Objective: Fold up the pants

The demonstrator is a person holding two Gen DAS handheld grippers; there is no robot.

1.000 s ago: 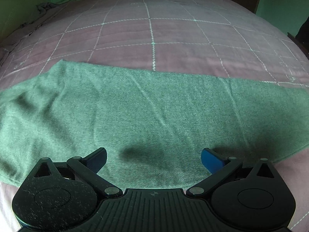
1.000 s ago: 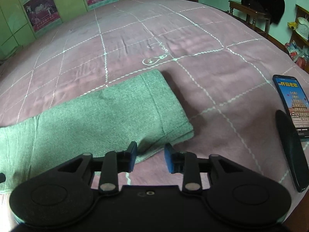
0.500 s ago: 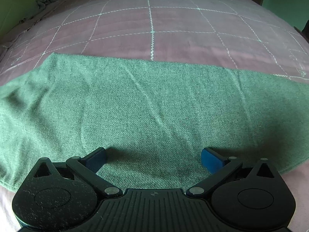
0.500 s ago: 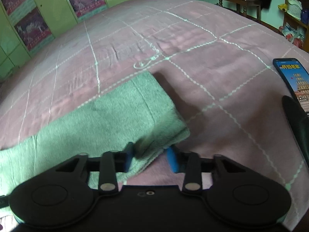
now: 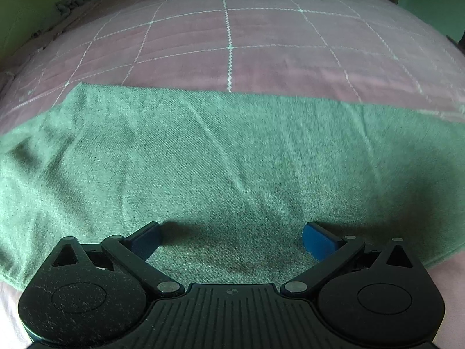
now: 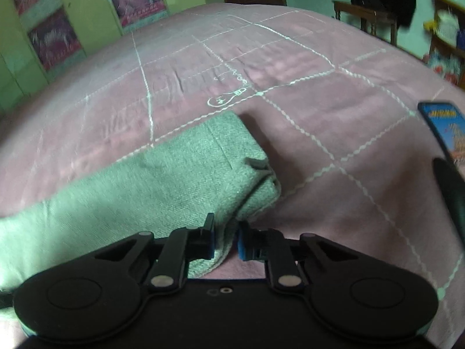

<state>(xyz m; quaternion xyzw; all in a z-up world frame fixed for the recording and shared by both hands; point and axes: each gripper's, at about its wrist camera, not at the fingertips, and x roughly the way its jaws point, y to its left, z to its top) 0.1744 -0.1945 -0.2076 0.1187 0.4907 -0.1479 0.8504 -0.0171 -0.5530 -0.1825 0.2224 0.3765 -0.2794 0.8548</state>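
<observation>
The green pants (image 5: pixel 221 157) lie as a long flat band across the pink quilted bed (image 5: pixel 261 43). My left gripper (image 5: pixel 231 240) is open, its blue fingers wide apart low over the near part of the cloth. In the right wrist view the end of the pants (image 6: pixel 180 174) lies on the bed. My right gripper (image 6: pixel 226 241) is shut on the near corner of that end, and the cloth bunches and lifts a little at the corner.
A phone with a lit screen (image 6: pixel 444 128) and a dark object (image 6: pixel 453 195) lie on the bed at the right. Green cabinets with posters (image 6: pixel 52 29) stand beyond the bed. A wooden chair (image 6: pixel 369 20) stands at the far right.
My left gripper has moved forward and lower over the pants. My right gripper has moved onto the corner of the pants end and closed on it, and the corner has risen.
</observation>
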